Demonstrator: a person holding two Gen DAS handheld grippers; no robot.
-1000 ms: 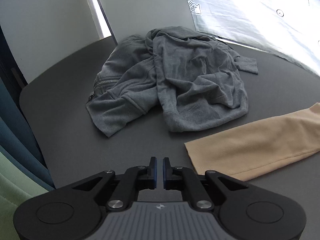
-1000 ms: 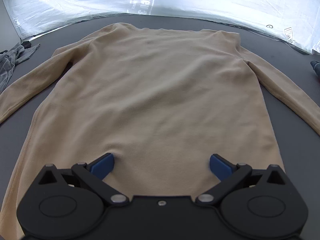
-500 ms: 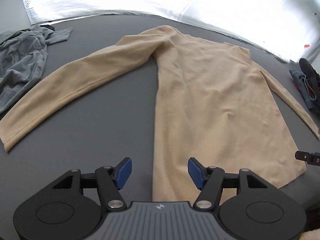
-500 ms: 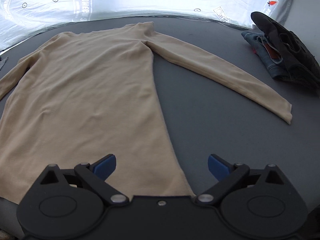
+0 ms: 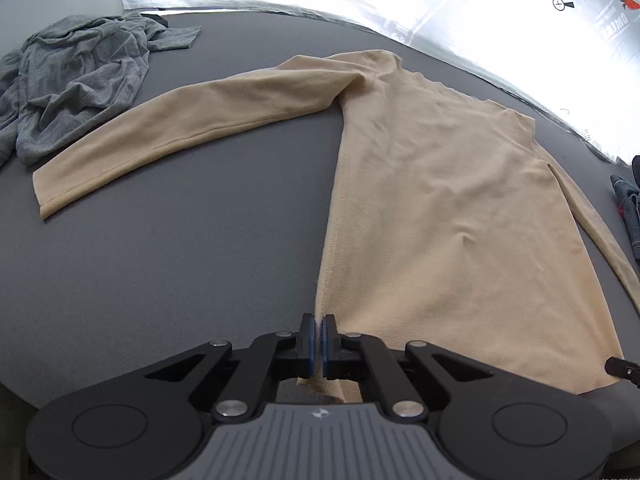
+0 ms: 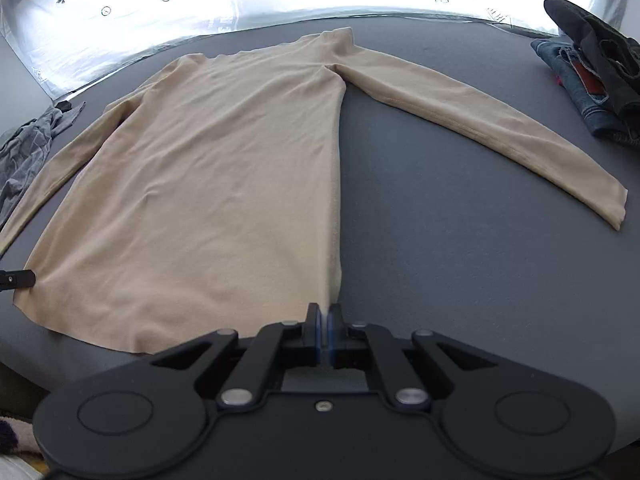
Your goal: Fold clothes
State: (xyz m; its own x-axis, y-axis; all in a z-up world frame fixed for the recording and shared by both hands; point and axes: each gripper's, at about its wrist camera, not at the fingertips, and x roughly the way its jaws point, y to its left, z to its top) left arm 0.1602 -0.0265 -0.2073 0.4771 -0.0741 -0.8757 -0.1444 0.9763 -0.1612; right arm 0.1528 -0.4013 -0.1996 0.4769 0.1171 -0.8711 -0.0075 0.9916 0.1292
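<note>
Lying flat on the dark grey table [image 5: 168, 264], sleeves spread, the beige long-sleeved knit top [image 5: 448, 208] is pinched at both hem corners. Left gripper [image 5: 319, 338] clamps one corner, right gripper [image 6: 323, 334] the other. Crumpled grey garment [image 5: 76, 80] sits far left; folded blue jeans [image 6: 580, 88] far right.

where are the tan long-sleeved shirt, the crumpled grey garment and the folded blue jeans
tan long-sleeved shirt [image 5: 460, 208], left wrist view, middle of the body
crumpled grey garment [image 5: 76, 80], left wrist view, centre of the heap
folded blue jeans [image 6: 580, 92], right wrist view, exposed denim
</note>
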